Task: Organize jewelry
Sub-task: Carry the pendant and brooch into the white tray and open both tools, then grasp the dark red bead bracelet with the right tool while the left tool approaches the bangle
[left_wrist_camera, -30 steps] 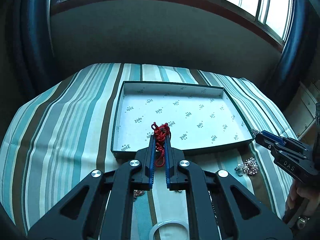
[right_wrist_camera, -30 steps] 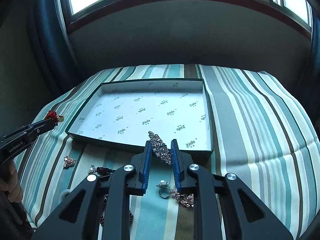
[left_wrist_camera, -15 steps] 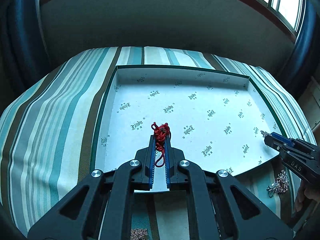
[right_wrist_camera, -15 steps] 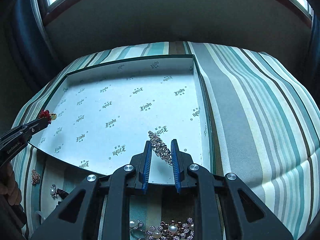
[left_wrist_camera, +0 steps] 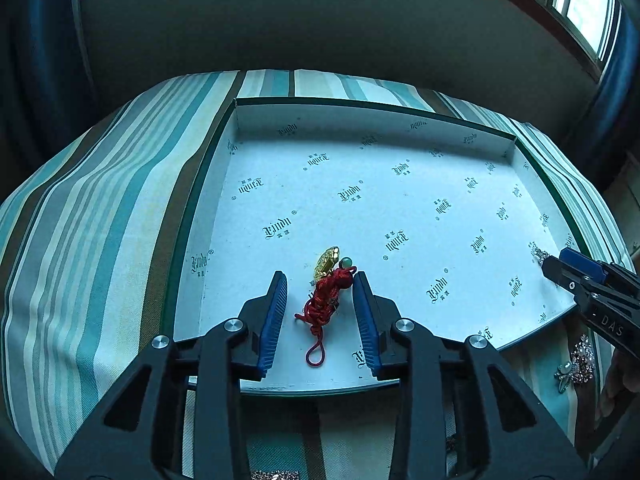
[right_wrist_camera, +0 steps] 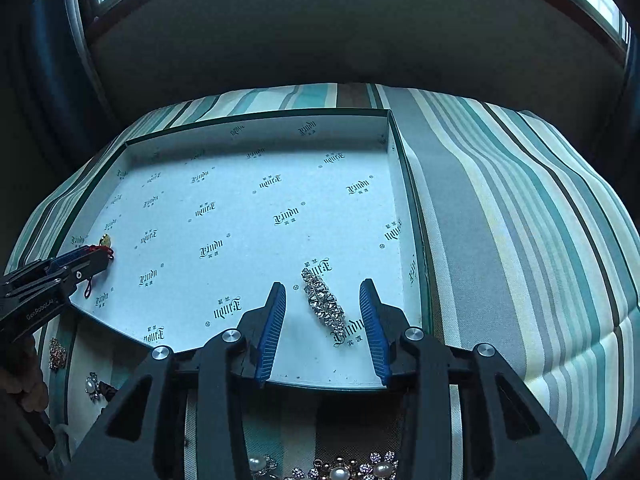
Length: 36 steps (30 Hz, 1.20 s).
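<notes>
Both grippers' fingers (left_wrist_camera: pixel 276 312) (right_wrist_camera: pixel 372 320) spread apart over the "Lindu"-printed box (left_wrist_camera: pixel 400 200); right gripper (left_wrist_camera: pixel 592 292) reads "DAS".

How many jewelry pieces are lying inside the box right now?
2: the red cord charm near the box's front-left corner, between the open left gripper, and the rhinestone piece front-right, between the open right gripper. Others lie outside.
</notes>
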Each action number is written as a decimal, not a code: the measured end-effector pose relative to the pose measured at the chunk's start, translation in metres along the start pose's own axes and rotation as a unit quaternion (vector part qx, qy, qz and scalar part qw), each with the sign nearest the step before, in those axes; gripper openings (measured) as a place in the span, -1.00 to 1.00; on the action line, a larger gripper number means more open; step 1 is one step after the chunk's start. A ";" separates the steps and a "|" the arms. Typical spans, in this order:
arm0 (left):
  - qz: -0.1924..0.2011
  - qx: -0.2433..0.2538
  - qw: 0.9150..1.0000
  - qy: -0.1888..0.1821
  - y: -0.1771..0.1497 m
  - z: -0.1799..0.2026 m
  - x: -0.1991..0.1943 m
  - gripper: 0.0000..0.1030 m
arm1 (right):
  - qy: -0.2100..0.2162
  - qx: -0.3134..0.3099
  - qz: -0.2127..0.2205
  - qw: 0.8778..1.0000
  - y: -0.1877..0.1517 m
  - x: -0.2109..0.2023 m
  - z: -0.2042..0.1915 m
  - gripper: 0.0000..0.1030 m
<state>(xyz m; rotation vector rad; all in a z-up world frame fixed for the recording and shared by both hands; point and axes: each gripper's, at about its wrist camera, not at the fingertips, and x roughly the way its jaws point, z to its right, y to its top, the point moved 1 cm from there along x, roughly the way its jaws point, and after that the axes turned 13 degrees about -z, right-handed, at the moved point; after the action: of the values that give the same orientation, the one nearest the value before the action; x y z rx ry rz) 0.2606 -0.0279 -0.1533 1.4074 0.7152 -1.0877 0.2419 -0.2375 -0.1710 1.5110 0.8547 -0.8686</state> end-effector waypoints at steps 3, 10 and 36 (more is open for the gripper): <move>0.006 0.004 1.000 0.006 -0.001 0.003 -0.007 0.14 | 0.004 -0.001 0.005 1.000 -0.002 -0.008 -0.002 -0.10; 0.023 0.016 0.999 0.022 -0.014 0.006 -0.039 0.37 | 0.016 -0.014 0.019 1.000 -0.022 -0.040 -0.016 -0.05; -0.010 -0.036 0.999 0.035 -0.147 -0.015 -0.091 0.43 | 0.060 -0.079 -0.041 0.994 -0.134 -0.057 -0.078 0.17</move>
<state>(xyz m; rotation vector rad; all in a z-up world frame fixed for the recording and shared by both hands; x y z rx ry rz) 0.0967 0.0240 -0.1318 1.3840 0.8131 -1.0224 0.1022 -0.1495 -0.1745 1.4073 1.0553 -0.7565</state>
